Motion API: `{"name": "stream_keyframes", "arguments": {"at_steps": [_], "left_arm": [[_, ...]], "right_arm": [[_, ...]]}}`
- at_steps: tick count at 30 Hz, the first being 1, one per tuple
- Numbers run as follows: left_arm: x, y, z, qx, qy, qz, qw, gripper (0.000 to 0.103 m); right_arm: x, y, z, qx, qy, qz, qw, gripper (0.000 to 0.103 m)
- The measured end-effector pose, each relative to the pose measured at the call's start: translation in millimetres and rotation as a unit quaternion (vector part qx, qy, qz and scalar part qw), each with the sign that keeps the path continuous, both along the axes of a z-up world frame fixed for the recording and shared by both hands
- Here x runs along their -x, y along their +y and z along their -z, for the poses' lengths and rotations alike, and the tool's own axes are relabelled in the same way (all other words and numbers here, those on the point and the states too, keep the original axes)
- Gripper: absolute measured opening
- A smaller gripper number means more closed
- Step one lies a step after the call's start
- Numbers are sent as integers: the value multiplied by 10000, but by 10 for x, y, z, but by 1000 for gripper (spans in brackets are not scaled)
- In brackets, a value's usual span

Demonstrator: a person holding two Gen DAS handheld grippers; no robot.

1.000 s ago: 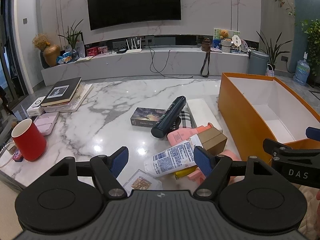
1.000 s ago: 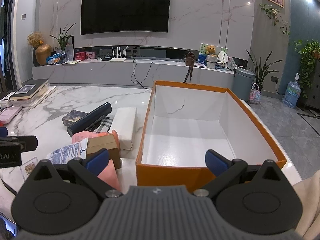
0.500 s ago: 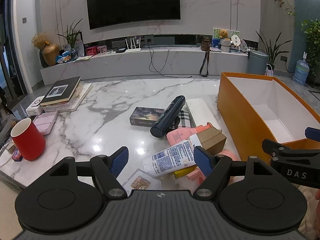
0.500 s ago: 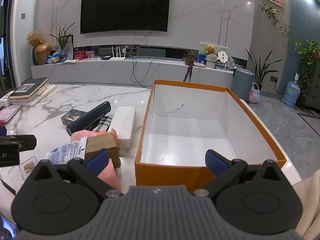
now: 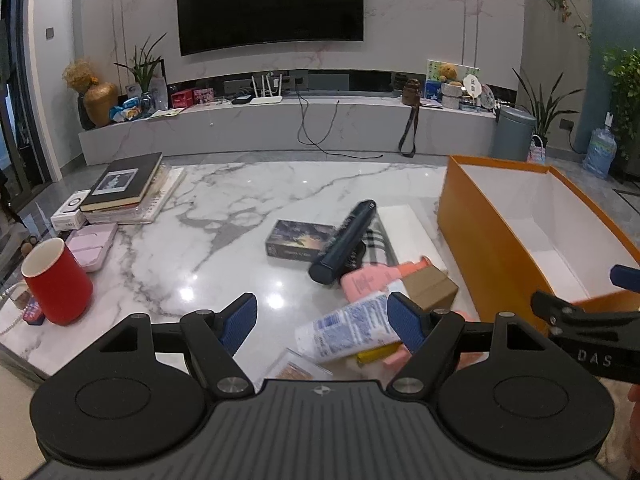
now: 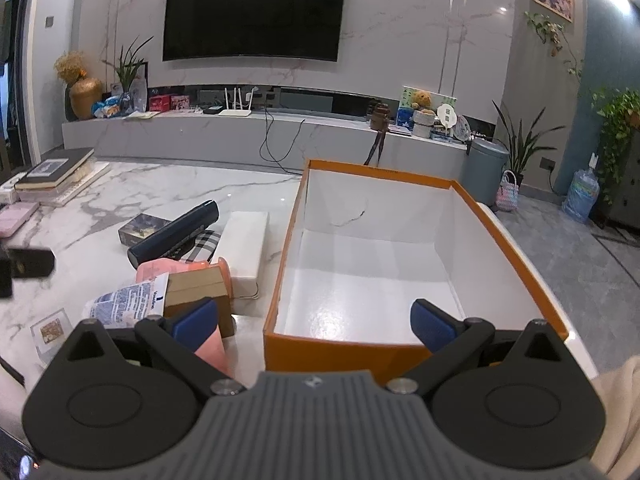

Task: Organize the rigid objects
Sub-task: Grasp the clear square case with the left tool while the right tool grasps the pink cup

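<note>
Both the left tongs [image 5: 322, 322] and right tongs [image 6: 314, 322] hang spread wide, gripping nothing. The orange box [image 6: 344, 346] sits empty on the marble bench [image 5: 224, 208]; at its 9 o'clock lies the clutter, including a dark tube [image 5: 342, 242] and white bottle [image 5: 346, 332].

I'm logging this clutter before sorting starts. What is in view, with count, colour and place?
storage box: 1, orange outside, white inside, empty, table right
dark cylinder: 1, navy, lying across the pile
flat white box: 1, white, beside the storage box
picture box: 1, dark, left of pile
pink bottle: 1, pink, mid-pile
cardboard box: 1, brown, mid-pile
printed tube: 1, white and blue, pile front
red cup: 1, table left
book stack: 1, far left
left tool: 1, black, blue pads, open
right tool: 1, same, open
</note>
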State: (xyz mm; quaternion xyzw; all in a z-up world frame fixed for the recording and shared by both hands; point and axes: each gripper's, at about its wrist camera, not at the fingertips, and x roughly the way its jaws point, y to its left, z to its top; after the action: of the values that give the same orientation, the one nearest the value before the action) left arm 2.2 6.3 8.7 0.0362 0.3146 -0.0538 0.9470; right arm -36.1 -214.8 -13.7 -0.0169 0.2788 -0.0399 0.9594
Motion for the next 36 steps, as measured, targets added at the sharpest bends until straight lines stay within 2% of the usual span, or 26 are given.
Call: {"name": "stream_keyframes", "arguments": {"at_steps": [5, 6, 10, 14, 19, 23, 24, 28, 30, 36], "left_arm": [[-124, 155, -135, -21, 72, -54, 10000, 84], [-151, 175, -152, 4, 97, 17, 10000, 81], [-266, 222, -175, 66, 272, 346, 9990, 79], [-418, 255, -133, -23, 500, 748, 9959, 70], [-504, 234, -32, -368, 740, 1314, 9879, 65], [-554, 278, 84, -366, 1165, 1506, 9810, 66], [-564, 290, 122, -352, 1304, 1555, 9786, 66], [-597, 295, 281, -518, 1790, 1755, 9667, 71], [-605, 283, 349, -670, 1861, 1784, 9639, 79], [-649, 274, 513, -781, 2179, 1793, 9562, 80]], "right_arm": [[-96, 42, -56, 168, 25, -300, 9994, 101], [-116, 57, -73, 214, 9, -405, 9989, 101], [-256, 133, -135, 517, 56, -807, 9954, 101], [-435, 225, -208, 725, 136, -1274, 9891, 99], [-627, 405, -251, 1008, 321, -1978, 9745, 88], [-706, 565, -178, 1062, 631, -2484, 9607, 79], [-724, 602, -149, 1065, 727, -2628, 9562, 75], [-811, 739, -47, 1265, 1232, -3459, 9215, 72], [-874, 780, -21, 1433, 1476, -3744, 9041, 71], [-988, 863, 75, 1944, 2098, -4331, 8548, 71]]}}
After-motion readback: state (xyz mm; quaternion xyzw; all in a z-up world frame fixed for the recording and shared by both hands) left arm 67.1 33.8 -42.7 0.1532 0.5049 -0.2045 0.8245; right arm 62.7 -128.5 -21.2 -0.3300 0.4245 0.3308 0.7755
